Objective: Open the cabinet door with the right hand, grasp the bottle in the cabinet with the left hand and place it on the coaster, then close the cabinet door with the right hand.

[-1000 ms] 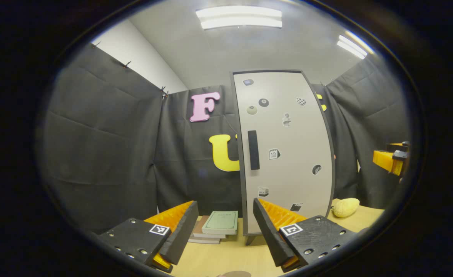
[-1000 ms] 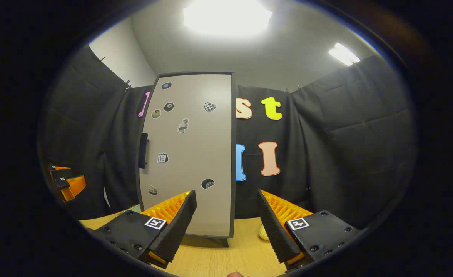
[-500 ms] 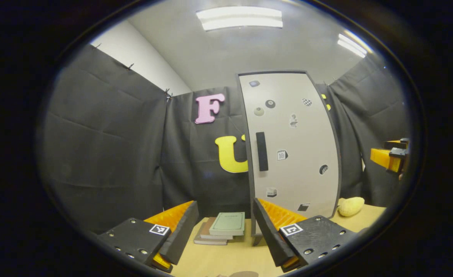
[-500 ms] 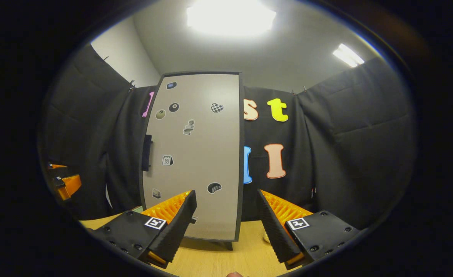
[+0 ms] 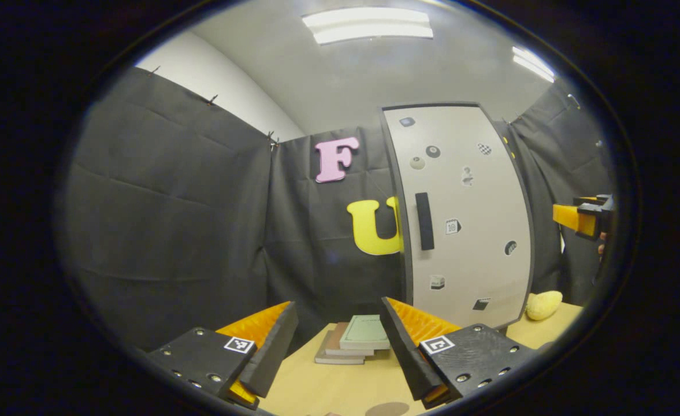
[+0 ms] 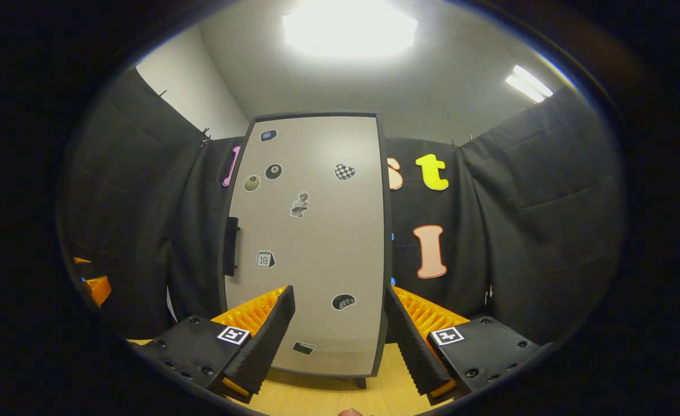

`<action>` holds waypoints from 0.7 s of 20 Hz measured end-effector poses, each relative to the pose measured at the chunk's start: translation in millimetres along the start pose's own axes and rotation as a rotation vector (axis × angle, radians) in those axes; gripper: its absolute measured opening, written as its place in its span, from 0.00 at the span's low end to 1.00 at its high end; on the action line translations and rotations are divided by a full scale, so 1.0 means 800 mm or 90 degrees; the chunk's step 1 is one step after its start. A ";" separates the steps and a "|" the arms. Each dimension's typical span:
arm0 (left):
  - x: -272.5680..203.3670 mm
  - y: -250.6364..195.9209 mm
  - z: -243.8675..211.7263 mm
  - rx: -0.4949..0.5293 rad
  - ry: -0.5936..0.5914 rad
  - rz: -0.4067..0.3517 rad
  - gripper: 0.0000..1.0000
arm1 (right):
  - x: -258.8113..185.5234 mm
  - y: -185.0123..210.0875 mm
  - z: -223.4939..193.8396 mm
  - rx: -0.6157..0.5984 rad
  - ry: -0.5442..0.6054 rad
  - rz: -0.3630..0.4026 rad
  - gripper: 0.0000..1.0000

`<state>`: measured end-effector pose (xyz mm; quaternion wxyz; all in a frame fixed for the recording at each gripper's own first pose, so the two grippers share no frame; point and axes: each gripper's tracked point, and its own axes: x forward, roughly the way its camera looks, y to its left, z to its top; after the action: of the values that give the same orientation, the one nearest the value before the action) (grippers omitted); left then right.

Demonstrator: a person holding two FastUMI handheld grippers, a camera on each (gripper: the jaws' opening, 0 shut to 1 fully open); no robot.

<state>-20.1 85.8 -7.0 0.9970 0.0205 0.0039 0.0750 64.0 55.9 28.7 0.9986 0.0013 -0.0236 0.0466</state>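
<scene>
The right gripper (image 6: 340,341) has drifted closer to the cabinet door (image 6: 311,242), fingers apart, nothing held. The left gripper (image 5: 337,346), fingers also spread and empty, has swung leftward. Its view takes in stacked books (image 5: 354,345) and a yellow plush (image 5: 543,304) on the table (image 5: 328,387). The door stands tall, upright, closed, its handle (image 5: 424,221) vertical.

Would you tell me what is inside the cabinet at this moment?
That cannot be seen: the cabinet door is shut, covering the interior. Its front shows a black handle and stickers.
</scene>
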 end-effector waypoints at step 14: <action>-0.020 0.139 -0.035 0.014 0.027 0.120 0.88 | 0.076 0.141 0.029 0.002 -0.005 0.090 0.98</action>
<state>-52.8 194.5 -30.5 0.9849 0.0301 0.0239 0.1689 113.2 173.9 54.4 0.9927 0.0015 -0.0271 0.1174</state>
